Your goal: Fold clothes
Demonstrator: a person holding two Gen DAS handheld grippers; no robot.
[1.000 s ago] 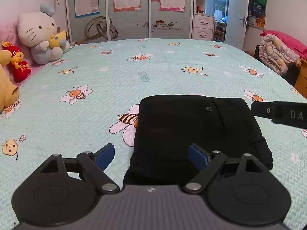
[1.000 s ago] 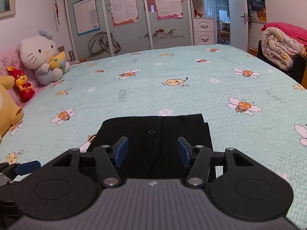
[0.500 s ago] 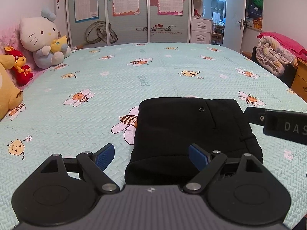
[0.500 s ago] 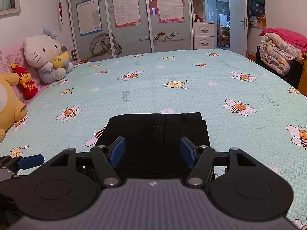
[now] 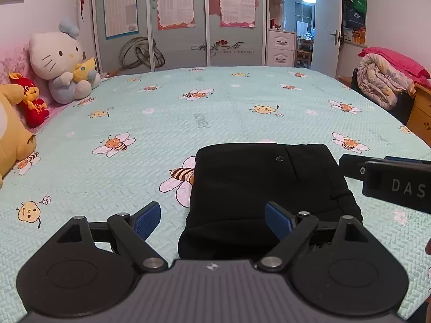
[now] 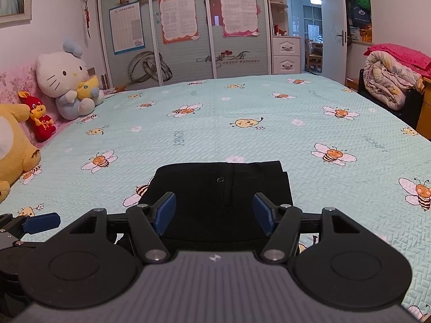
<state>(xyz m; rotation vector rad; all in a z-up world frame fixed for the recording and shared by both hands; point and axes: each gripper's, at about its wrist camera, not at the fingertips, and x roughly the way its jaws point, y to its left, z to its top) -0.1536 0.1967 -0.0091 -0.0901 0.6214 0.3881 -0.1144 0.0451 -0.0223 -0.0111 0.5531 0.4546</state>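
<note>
The wide bed (image 5: 242,102) with its mint-green quilted cover printed with bees carries one black fabric garment, apparently trousers with a small round button (image 5: 264,185), lying near its front edge as a compact, squared stack. The folding looks essentially done; at most a tidy-up or putting away remains. The left gripper (image 5: 212,219) stands with jaws spread over the stack's left edge, gripping nothing, and the right gripper (image 6: 214,211), whose jaws have just been opening, is likewise released above the cloth.

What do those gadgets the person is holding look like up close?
Each is matte black plastic. The left gripper and right gripper have two hinged fingers with blue ribbed pads, silver pivot screws, two round black discs and a grey ribbed body. The right one's side bears white letters "DAS".
</note>
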